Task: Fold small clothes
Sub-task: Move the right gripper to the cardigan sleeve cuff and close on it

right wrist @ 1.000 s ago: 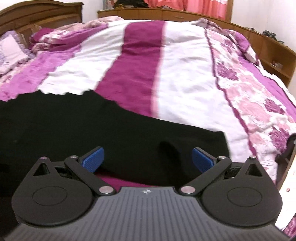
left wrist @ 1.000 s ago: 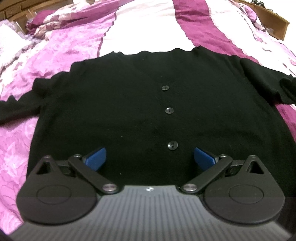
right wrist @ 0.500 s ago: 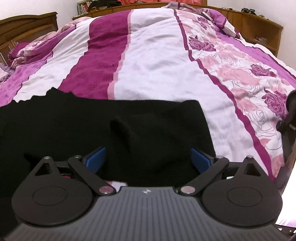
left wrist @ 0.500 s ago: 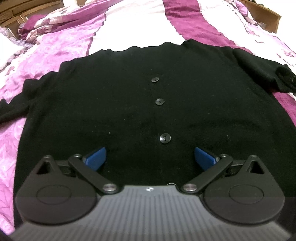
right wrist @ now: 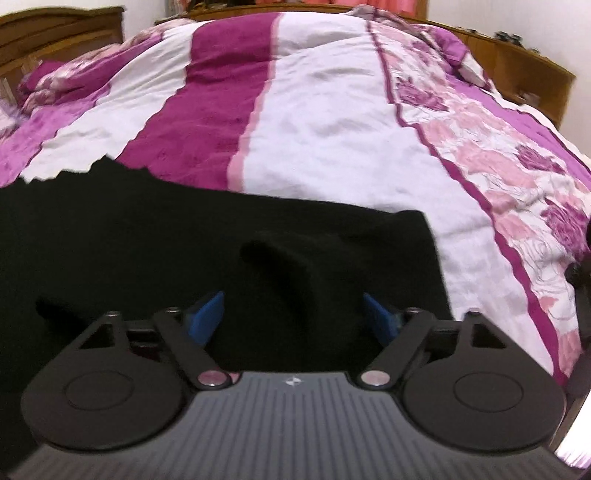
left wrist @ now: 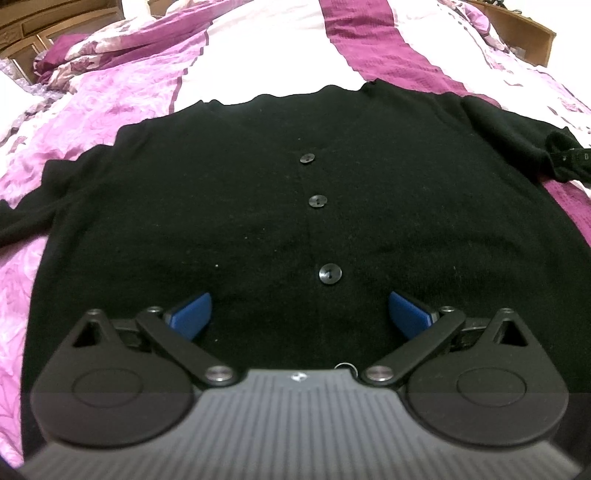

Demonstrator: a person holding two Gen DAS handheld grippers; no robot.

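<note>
Purple-and-white striped bedspread left bare beyond the hem, one black cardigan spread flat (three buttons counted), left gripper and right gripper held over it, jaws spread wide.

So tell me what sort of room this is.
Most likely a bedroom. The black cardigan lies spread on a bed under a purple, white and floral quilt, with a wooden headboard and wooden bed frame around it.
</note>
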